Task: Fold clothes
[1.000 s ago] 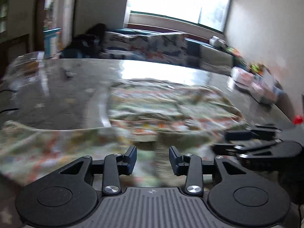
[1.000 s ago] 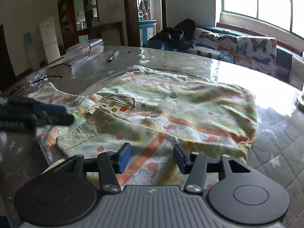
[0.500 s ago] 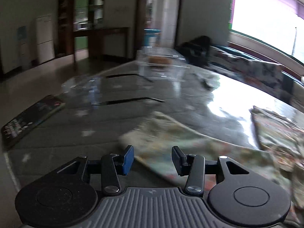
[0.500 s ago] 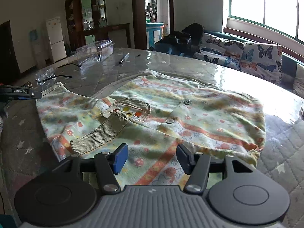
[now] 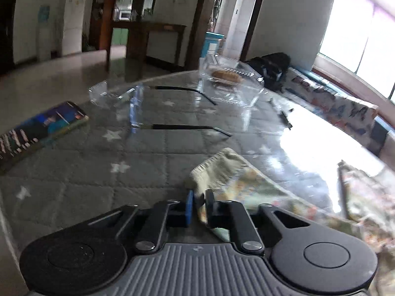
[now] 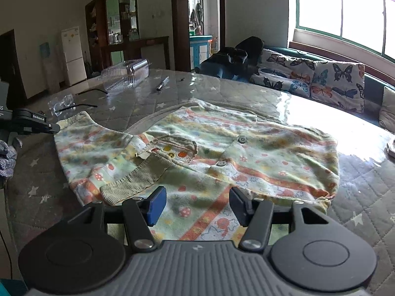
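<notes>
Garment: we find the printed top (image 6: 209, 153) spread on the quilted table (image 6: 358, 197), one sleeve crossed over its chest.
Left gripper (image 5: 198, 206): jaws narrow, pinching the far-left sleeve cuff (image 5: 217, 170).
Right gripper (image 6: 197, 206): jaws wide, over the near hem.
Progress: we judge it partly folded; body folds remain.

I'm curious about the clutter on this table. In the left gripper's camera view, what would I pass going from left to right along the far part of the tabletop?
Dark glossy book → clear glasses with black arms → clear plastic clamshell box holding a brown pastry → dark pen.
</notes>
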Demonstrator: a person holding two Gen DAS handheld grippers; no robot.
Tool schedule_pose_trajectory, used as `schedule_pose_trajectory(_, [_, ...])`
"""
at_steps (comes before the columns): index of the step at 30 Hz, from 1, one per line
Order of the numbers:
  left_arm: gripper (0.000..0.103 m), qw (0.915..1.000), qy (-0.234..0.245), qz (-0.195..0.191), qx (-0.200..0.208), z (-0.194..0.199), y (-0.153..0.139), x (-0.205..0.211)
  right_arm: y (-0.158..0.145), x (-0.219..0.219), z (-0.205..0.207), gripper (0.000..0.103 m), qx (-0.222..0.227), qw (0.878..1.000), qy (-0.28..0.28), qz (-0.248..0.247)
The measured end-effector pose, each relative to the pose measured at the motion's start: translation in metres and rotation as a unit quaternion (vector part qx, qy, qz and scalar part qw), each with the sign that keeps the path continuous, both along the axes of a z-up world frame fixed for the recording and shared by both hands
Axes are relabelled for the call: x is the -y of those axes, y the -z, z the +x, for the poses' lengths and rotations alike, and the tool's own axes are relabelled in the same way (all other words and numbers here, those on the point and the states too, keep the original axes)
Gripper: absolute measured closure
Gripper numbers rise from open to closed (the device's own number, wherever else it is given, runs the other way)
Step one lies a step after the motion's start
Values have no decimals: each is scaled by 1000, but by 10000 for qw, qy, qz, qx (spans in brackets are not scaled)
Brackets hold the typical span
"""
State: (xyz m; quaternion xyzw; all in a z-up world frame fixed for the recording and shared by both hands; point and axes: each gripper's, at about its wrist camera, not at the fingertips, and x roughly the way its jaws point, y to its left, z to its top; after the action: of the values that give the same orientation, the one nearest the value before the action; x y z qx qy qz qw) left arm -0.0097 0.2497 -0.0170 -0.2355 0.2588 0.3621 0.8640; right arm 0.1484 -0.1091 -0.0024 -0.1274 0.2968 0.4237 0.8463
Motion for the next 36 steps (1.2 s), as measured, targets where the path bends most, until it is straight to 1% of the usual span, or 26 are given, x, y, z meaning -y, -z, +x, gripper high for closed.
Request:
schedule_pose_trajectory(4, [96, 9987, 311, 15, 394, 1, -17, 13, -3, 7, -2, 45, 16, 9999, 66, 103])
schedule_pose_trajectory(8, [97, 9945, 757, 38, 726, 8, -38, 31, -4, 14, -3, 45, 10, 9998, 131, 164])
schedule_pose_trajectory(11, [97, 9887, 1198, 27, 903, 18, -51, 53, -5, 21, -2, 45, 6, 9995, 212, 243])
schedule_pose_trajectory(14, [97, 9802, 1673, 5, 1058, 30, -63, 76, -8, 30, -1, 46, 8, 9988, 327, 356])
schedule_pose_trajectory(16, [97, 9730, 2030, -19, 1099, 41, -68, 95, -10, 37, 0, 46, 30, 9982, 417, 425])
schedule_pose_trajectory(19, [98, 9594, 2564, -103, 1170, 58, -73, 125, -12, 48, 2, 46, 47, 9971, 553, 525])
schedule_pose_trajectory(21, [98, 9490, 2905, -171, 1213, 68, -75, 147, -14, 57, 3, 46, 56, 9959, 689, 580])
schedule_pose_trajectory(24, [98, 9309, 3421, -283, 1248, 83, -73, 177, -15, 69, 4, 46, 65, 9941, 870, 641])
schedule_pose_trajectory(26, [98, 9178, 3783, -346, 1153, 93, -67, 198, -16, 77, 7, 46, 53, 9926, 1004, 683])
schedule_pose_trajectory(29, [98, 9046, 4165, -392, 822, 105, -50, 225, -16, 85, 9, 46, -3, 9910, 1121, 737])
schedule_pose_trajectory(32, [95, 8922, 4450, -558, 537, 111, -33, 241, -14, 85, 12, 47, -111, 9906, 1122, 778])
schedule_pose_trajectory(35, [93, 8837, 4630, -568, 379, 106, -26, 244, -13, 86, 15, 48, -219, 9901, 1122, 818])
schedule_pose_trajectory(36, [88, 8835, 4638, -537, 364, 101, -27, 242, -12, 85, 15, 50, -263, 9901, 1107, 827])
